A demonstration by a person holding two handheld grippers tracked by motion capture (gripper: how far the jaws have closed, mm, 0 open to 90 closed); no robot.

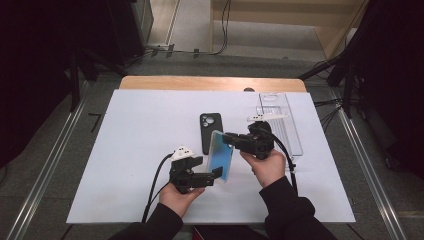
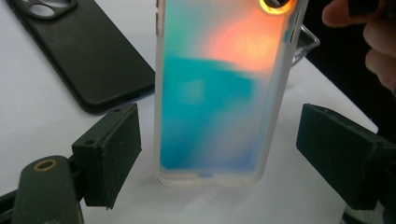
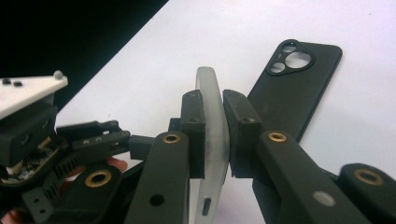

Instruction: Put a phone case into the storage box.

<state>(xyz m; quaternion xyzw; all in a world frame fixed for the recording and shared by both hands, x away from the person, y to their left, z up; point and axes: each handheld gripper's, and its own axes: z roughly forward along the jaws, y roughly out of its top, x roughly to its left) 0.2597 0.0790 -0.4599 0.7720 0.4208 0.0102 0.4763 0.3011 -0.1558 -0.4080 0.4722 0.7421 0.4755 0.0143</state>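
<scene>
Above the desk (image 1: 125,150), my right claw (image 3: 212,135) pinches the light, slick, stiff phone (image 1: 220,156) by its edge; left claw (image 2: 215,158) gapes around it.

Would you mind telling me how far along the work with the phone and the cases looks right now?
Done: the phone in its frosted clear case is off the table, with the right gripper shut on its edge. In hand: the left gripper stands open around its lower end, pads not touching. Left: the black case lies flat on the white table, untouched, beside a clear tray.
</scene>
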